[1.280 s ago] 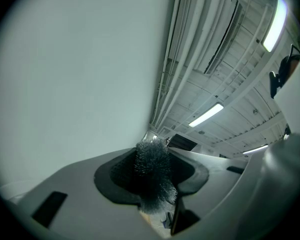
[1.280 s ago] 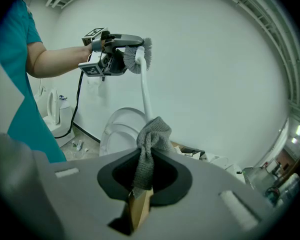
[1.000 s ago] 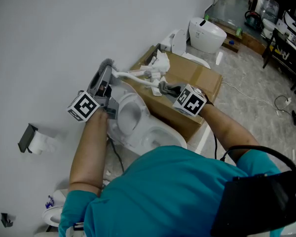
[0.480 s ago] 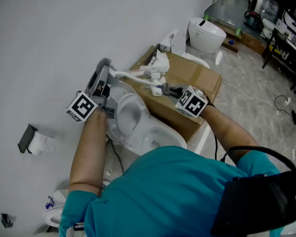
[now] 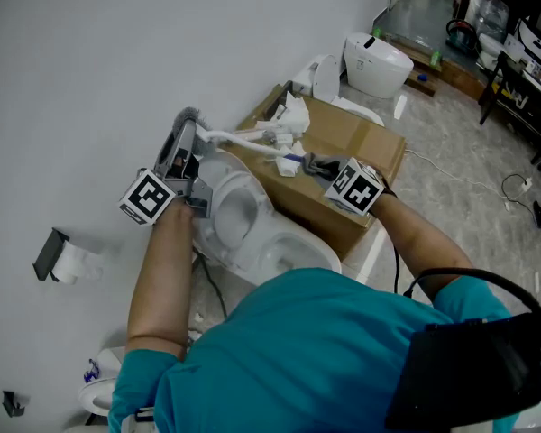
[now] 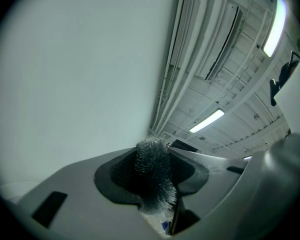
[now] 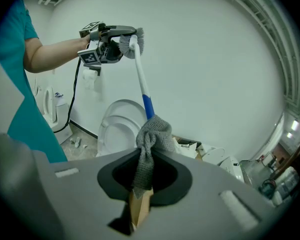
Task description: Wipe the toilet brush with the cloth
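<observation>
A toilet brush point(image 7: 140, 74) with a white and blue handle is held in the air between both grippers, above the toilet. My left gripper point(image 5: 188, 132) is shut on its grey bristle head point(image 6: 152, 169), close to the wall. In the right gripper view the handle slants down to a grey cloth point(image 7: 153, 133) bunched around its blue part. My right gripper point(image 7: 140, 196) is shut on that cloth, whose tail hangs between the jaws. In the head view the right gripper point(image 5: 304, 162) sits over the cardboard box, with a bit of blue handle point(image 5: 291, 159) showing.
Below the brush stands a white toilet point(image 5: 243, 215) with its seat up. A cardboard box point(image 5: 352, 138) with white scraps on it lies to the right. A second toilet point(image 5: 377, 61) stands further back. A paper roll point(image 5: 68, 262) hangs on the wall point(image 5: 117, 52) at left.
My right gripper has slid the cloth slightly along the handle away from the bristle head, uncovering a bit of blue. The left gripper has stayed put.
</observation>
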`<state>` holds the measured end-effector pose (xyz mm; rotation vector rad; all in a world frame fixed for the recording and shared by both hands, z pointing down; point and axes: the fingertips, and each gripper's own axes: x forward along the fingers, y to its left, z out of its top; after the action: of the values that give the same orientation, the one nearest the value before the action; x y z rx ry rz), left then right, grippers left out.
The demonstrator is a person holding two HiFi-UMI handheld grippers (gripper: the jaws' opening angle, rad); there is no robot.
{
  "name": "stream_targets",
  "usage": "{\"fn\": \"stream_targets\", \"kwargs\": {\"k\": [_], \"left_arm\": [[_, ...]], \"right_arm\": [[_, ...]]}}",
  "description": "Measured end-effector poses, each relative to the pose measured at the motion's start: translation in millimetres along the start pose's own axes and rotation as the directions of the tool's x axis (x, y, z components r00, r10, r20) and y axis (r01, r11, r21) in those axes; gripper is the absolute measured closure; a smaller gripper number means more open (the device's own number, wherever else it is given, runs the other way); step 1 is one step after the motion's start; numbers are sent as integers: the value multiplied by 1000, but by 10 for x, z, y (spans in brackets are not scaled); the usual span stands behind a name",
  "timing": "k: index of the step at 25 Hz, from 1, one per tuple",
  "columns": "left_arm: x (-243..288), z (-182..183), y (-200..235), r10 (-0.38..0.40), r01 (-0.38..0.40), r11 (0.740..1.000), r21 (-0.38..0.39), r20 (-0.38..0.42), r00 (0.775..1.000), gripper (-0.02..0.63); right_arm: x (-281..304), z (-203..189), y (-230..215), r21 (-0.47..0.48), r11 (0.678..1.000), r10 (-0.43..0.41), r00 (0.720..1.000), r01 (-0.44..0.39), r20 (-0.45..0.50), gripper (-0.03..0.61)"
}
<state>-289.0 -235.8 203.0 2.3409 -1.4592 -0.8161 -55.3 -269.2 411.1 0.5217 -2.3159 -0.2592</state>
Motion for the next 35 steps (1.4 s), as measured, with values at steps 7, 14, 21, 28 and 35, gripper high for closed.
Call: {"fn": "stream_targets", "kwargs": {"k": [7,14,21,28,35], "left_arm": [[-30,7,-1,5,-5,1000,0,6,1000,453],[-88,73,36,16,-17,1000,2,25,1000,453],[-150,156,205,110,-114,984,140,34,993,453],[150,-333,1,80,-57,976,211,-102,992,453],[384,-733,-279,67,-13,965,262,-201,977,451]], "right_arm": [[-34,-167,-48,29,1000,-10,1000,10,-30,557],[-55,-316,-117,50,998,-23,998,26,-54,557],[-304,-162,-240,99,994,-56,998,53,32,557],[-363,1022,253,-8,994,109,961,-111,254,557],[-121,1498,480,-127,987,127,967,-100,222,557]]}}
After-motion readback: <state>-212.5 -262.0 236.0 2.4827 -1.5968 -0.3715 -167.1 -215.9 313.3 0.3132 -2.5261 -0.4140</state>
